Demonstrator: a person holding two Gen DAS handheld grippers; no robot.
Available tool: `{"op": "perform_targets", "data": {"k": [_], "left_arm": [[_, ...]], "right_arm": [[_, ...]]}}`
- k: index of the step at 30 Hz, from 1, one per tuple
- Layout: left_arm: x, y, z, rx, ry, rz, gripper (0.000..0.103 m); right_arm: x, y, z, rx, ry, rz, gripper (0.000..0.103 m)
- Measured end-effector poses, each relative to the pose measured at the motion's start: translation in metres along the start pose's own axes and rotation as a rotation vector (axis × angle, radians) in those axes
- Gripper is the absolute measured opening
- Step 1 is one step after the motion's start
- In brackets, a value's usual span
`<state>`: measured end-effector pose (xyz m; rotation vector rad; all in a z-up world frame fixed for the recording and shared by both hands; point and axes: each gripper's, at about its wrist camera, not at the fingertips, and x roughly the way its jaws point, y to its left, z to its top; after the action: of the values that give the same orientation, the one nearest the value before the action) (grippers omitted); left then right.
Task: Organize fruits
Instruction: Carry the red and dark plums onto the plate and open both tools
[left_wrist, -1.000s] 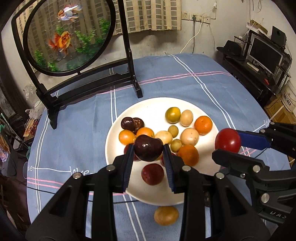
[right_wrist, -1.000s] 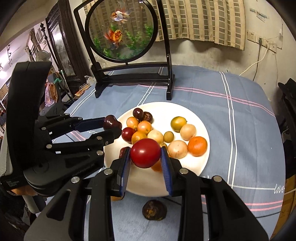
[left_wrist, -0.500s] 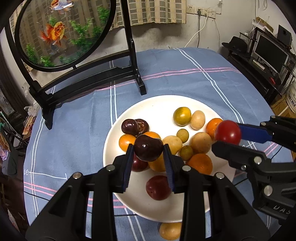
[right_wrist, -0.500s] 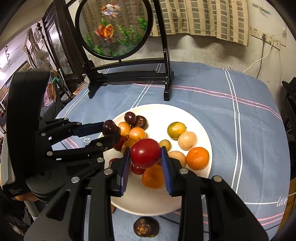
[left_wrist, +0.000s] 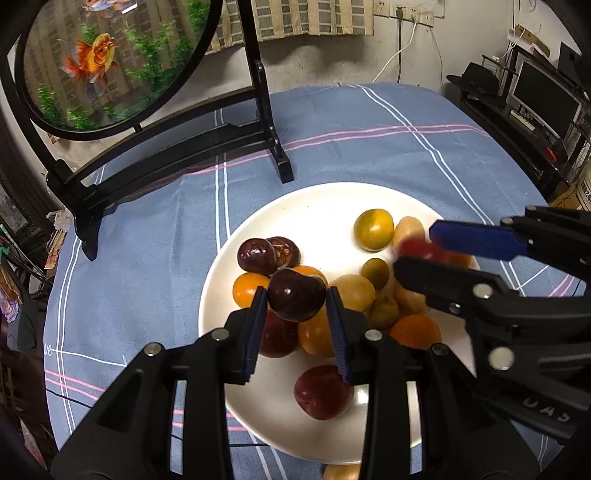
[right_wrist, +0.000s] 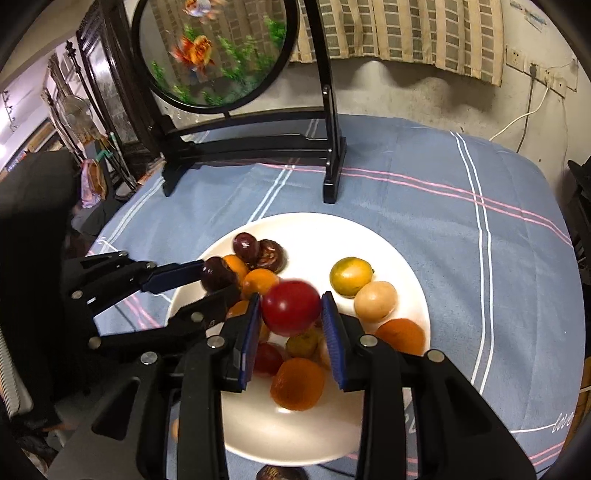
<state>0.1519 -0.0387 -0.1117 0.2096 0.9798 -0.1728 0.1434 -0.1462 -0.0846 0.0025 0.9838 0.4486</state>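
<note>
A white plate (left_wrist: 314, 214) on the blue checked cloth holds several oranges, pale, green and dark fruits. A dark maroon fruit (left_wrist: 295, 299) sits between the jaws of my left gripper (left_wrist: 295, 295), low over the pile's left side. Those jaws are opening and the pads look barely off it. My right gripper (right_wrist: 291, 299) hangs over the pile's middle with a red fruit (right_wrist: 291, 312) between its opening jaws; thin gaps show beside it. In the left wrist view that red fruit (left_wrist: 417, 247) is blurred at the right gripper (left_wrist: 413, 249).
A black stand with a round goldfish panel (left_wrist: 110, 62) stands behind the plate, one foot (left_wrist: 282, 173) close to the rim. A pale fruit (left_wrist: 341, 472) and a dark one (right_wrist: 280, 474) lie on the cloth at the plate's near edge. Shelves and a monitor stand far right.
Both grippers have moved forward and lower over the plate with their fruits. Their jaws have spread slightly, and the red fruit now shows blurred between the right fingers.
</note>
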Motion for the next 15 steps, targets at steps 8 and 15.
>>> {"op": "perform_targets", "data": {"k": [8,15], "left_arm": [[-0.001,0.004,0.001,-0.014,-0.022,0.014,0.061],[-0.011,0.001,-0.001,-0.008,-0.033,0.015,0.061]], "right_arm": [[-0.007,-0.014,-0.001,0.051,-0.018,-0.009,0.037],[-0.016,-0.013,-0.011,0.060,-0.015,-0.008,0.037]]}}
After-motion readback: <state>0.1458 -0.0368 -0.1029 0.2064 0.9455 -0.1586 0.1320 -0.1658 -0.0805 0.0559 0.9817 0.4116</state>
